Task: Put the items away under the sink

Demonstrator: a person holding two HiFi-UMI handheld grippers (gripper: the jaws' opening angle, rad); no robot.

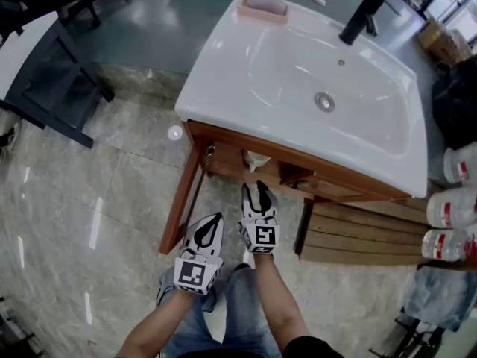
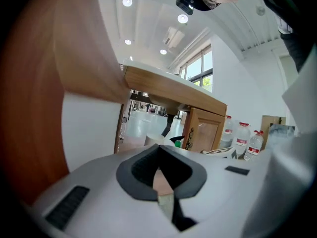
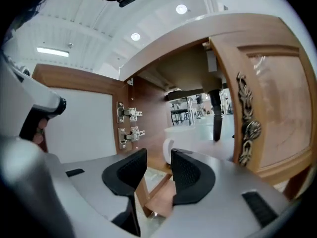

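A white mug point(image 1: 256, 159) stands inside the open wooden cabinet point(image 1: 195, 134) under the white sink point(image 1: 298, 66). In the right gripper view the mug point(image 3: 174, 134) sits just beyond the jaws, below the black drain pipe point(image 3: 216, 115). My right gripper point(image 1: 258, 189) point(image 3: 158, 156) is open with a narrow gap and nothing between its pads, pointing into the cabinet. My left gripper point(image 1: 215, 222) point(image 2: 158, 150) is shut and empty, lower left of the right one, by the cabinet's left leg point(image 1: 181, 200). A green-capped item point(image 2: 179, 143) shows low inside the cabinet.
The cabinet door point(image 3: 267, 108) with a carved handle point(image 3: 246, 120) stands open at the right. Several water bottles point(image 1: 451, 211) point(image 2: 241, 135) sit on the floor to the right. A pink soap dish point(image 1: 264, 7) and a black faucet point(image 1: 361, 17) are on the sink. A dark desk point(image 1: 45, 73) stands far left.
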